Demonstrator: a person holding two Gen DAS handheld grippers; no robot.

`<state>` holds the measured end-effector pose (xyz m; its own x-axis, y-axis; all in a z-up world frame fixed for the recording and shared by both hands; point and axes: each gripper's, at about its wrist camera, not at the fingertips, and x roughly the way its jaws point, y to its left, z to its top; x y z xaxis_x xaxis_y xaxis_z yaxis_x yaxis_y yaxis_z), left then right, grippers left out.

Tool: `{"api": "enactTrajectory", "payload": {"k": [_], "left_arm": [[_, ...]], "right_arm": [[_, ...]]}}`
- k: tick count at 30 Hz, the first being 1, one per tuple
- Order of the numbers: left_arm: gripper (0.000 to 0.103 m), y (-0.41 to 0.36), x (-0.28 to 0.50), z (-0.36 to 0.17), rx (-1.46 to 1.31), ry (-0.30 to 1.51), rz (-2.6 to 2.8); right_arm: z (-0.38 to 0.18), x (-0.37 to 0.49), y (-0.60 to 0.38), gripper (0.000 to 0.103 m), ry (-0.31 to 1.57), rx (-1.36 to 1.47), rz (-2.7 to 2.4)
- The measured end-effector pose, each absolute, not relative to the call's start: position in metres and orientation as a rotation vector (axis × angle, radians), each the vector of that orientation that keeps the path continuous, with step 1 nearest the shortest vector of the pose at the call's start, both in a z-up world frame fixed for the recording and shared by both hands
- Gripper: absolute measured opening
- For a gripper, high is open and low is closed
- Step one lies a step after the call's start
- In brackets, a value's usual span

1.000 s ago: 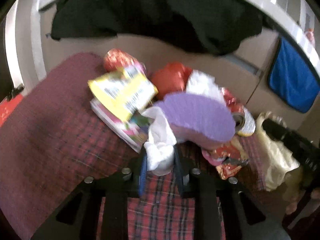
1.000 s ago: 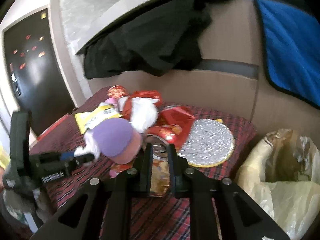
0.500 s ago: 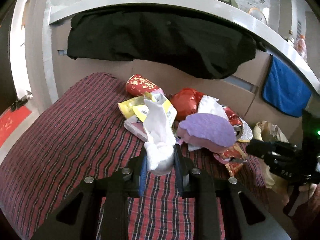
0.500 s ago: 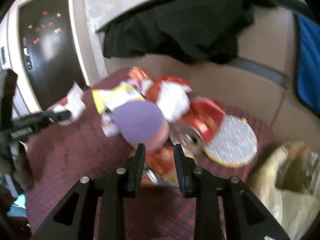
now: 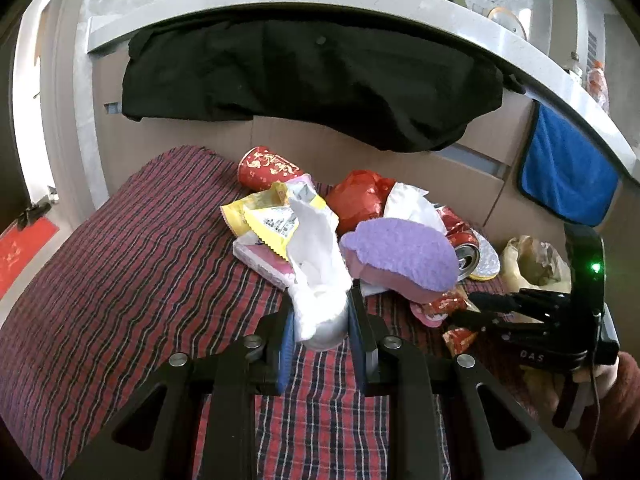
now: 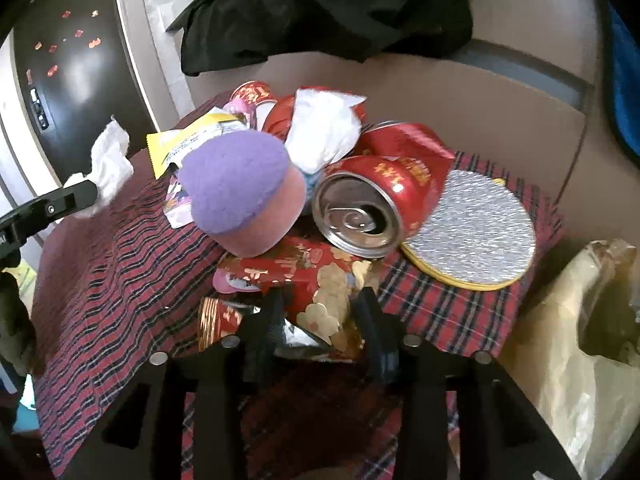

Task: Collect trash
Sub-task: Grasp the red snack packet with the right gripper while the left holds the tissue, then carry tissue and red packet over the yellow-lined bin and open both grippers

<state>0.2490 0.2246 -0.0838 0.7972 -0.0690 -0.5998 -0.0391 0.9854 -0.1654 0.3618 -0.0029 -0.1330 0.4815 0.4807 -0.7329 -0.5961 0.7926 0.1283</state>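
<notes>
A pile of trash lies on a red plaid cloth [image 5: 120, 280]. My left gripper [image 5: 320, 320] is shut on a crumpled white tissue [image 5: 316, 276], held above the cloth; the tissue also shows in the right wrist view [image 6: 106, 164]. My right gripper [image 6: 320, 312] is open, its jaws around a red and gold foil wrapper [image 6: 316, 280] at the pile's near edge. Behind it lie a purple and pink sponge [image 6: 236, 196], a red can [image 6: 372, 200] on its side, a silver round board [image 6: 476, 228] and another white tissue [image 6: 324, 128].
A yellow snack packet [image 5: 264, 220], a red paper cup [image 5: 268, 168] and a red bag [image 5: 360, 196] lie at the back of the pile. A yellowish plastic bag [image 6: 580, 340] hangs open off the cloth's right edge. A black garment [image 5: 312, 80] drapes over the shelf behind.
My left gripper has lifted the white tissue up and back from the pile. My right gripper has moved in low and close, so that the foil wrapper lies between its jaws.
</notes>
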Motion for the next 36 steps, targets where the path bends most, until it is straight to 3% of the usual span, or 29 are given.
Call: {"api": "enactTrajectory", "payload": {"k": [7, 8, 9, 10, 18, 26, 36], "left_arm": [[0.025, 0.223, 0.249, -0.086, -0.186, 0.658, -0.024], [0.025, 0.222, 0.249, -0.086, -0.186, 0.659, -0.026], [0.025, 0.221, 0.248, -0.084, -0.184, 0.658, -0.030], [0.025, 0.221, 0.246, -0.082, -0.179, 0.653, -0.033], [0.025, 0.225, 0.231, -0.061, -0.189, 0.595, -0.016], [0.025, 0.215, 0.218, -0.039, -0.174, 0.539, -0.032], [0.025, 0.153, 0.225, 0.018, -0.093, 0.389, -0.094]], "right_arm": [[-0.133, 0.363, 0.013, 0.042, 0.835, -0.282, 0.625], [-0.132, 0.362, 0.013, 0.031, 0.829, -0.276, 0.616], [-0.130, 0.360, 0.012, 0.013, 0.827, -0.269, 0.621], [-0.127, 0.356, 0.011, 0.012, 0.818, -0.260, 0.627], [-0.069, 0.308, 0.007, 0.009, 0.635, -0.242, 0.674], [-0.036, 0.301, 0.004, 0.009, 0.574, -0.216, 0.653], [0.015, 0.288, -0.056, 0.010, 0.428, -0.108, 0.531]]}}
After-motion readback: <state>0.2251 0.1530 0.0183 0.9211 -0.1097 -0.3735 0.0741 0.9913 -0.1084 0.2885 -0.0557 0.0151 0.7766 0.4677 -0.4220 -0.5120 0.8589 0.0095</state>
